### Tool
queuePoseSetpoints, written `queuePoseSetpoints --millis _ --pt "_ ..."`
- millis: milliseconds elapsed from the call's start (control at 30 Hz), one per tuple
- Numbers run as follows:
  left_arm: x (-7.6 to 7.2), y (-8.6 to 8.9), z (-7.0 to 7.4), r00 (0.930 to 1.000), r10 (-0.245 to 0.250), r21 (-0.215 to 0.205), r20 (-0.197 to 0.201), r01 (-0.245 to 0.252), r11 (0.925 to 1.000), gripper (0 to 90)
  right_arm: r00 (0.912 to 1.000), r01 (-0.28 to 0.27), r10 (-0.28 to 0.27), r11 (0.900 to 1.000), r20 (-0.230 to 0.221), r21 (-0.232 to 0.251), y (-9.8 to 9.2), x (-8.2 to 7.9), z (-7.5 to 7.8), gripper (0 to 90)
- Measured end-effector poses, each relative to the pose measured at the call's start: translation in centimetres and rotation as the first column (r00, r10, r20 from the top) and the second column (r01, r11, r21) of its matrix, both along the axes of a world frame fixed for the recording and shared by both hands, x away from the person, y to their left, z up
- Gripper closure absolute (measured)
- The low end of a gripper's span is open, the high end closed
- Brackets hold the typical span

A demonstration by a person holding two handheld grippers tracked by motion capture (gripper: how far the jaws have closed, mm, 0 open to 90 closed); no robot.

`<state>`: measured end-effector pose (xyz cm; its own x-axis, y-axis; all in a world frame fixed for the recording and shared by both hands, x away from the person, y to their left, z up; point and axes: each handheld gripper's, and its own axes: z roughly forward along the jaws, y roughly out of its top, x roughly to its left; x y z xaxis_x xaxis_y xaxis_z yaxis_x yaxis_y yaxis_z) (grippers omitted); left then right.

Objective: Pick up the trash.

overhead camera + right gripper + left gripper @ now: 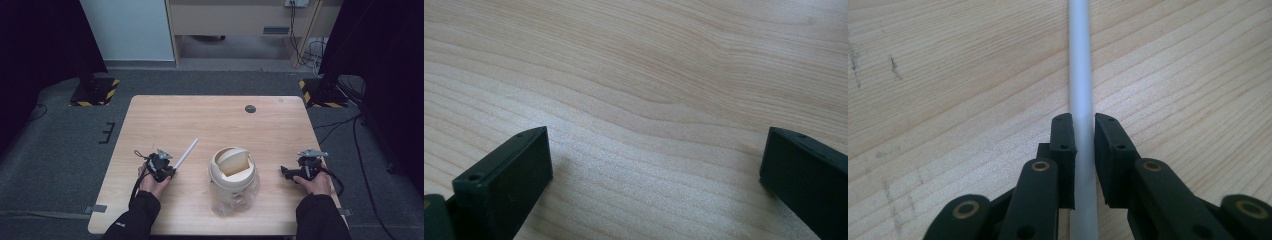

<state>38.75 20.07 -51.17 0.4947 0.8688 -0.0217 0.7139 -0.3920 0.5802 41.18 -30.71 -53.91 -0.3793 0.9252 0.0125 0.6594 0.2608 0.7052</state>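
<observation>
The white straw point(1081, 75) is pinched near its end between the left gripper point(165, 167) jaws, running far ahead of them, while the right gripper point(654, 165) jaws are spread over bare table point(649, 65); such an end-hold could let it pivot or slip.

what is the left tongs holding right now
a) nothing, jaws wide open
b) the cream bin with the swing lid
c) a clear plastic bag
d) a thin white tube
d: in the left gripper view the left tongs have both jaws closed against the thin white tube, which runs out ahead over the wooden table.
</observation>
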Motion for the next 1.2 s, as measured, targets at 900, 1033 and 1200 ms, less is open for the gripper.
queuePoseSetpoints --millis 900,1033,1200 --pt "-1.7 1.9 6.3 0.9719 0.044 -0.205 0.231 0.005 0.9787 78.8 0.9992 0.037 -0.037 0.999 0.012 0.008 -0.2 -0.1 0.3 12.4" --pt "-2.0 2.3 7.6 0.9585 0.061 -0.235 0.279 0.007 0.9720 78.8 0.9989 0.047 -0.047 0.998 0.002 0.033 -0.5 -0.1 0.6 20.4" --pt "-2.5 2.8 9.4 0.9343 0.084 -0.277 0.346 0.017 0.9608 78.8 0.9988 0.047 -0.048 0.998 0.013 0.049 -0.6 -0.1 1.0 22.4"
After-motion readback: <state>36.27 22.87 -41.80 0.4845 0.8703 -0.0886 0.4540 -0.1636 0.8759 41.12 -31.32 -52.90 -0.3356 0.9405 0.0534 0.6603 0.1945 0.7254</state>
